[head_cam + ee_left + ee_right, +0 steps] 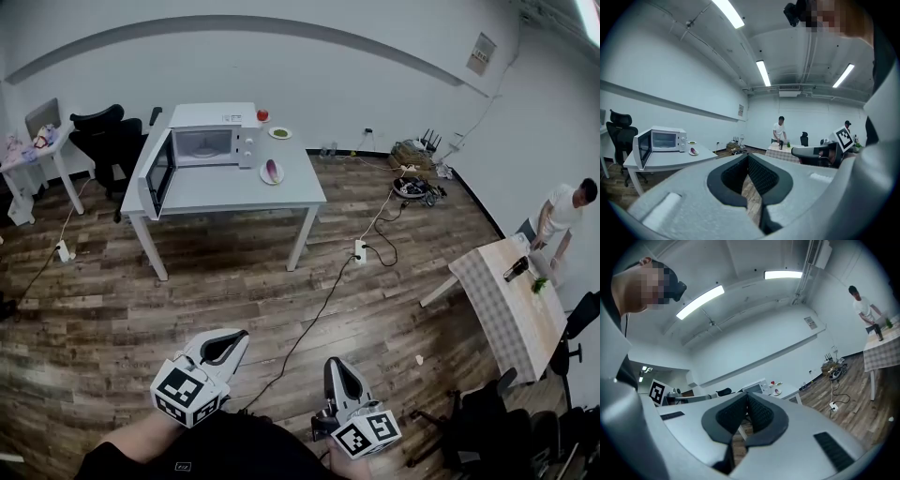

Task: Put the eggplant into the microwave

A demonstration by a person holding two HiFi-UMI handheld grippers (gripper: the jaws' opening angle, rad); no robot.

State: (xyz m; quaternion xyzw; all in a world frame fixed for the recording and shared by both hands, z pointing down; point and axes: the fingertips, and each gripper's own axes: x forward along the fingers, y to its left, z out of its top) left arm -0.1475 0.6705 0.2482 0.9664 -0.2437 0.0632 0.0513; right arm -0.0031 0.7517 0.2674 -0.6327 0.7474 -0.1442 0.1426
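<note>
The purple eggplant (272, 171) lies on a small white plate on the white table (234, 192) across the room. The white microwave (208, 138) stands on that table with its door (156, 174) swung open to the left. Both grippers are held low near my body, far from the table. My left gripper (240, 336) is shut and empty; its view shows the microwave (662, 139) and eggplant (693, 151) in the distance. My right gripper (335, 364) is shut with nothing in it; its view shows the eggplant (777, 391) far off.
A red object (262, 114) and a green plate (279, 133) sit beside the microwave. Cables and a power strip (359, 250) cross the wood floor. A person (562, 211) stands at a checked table (511, 314) on the right. Office chairs (108, 136) stand at the left.
</note>
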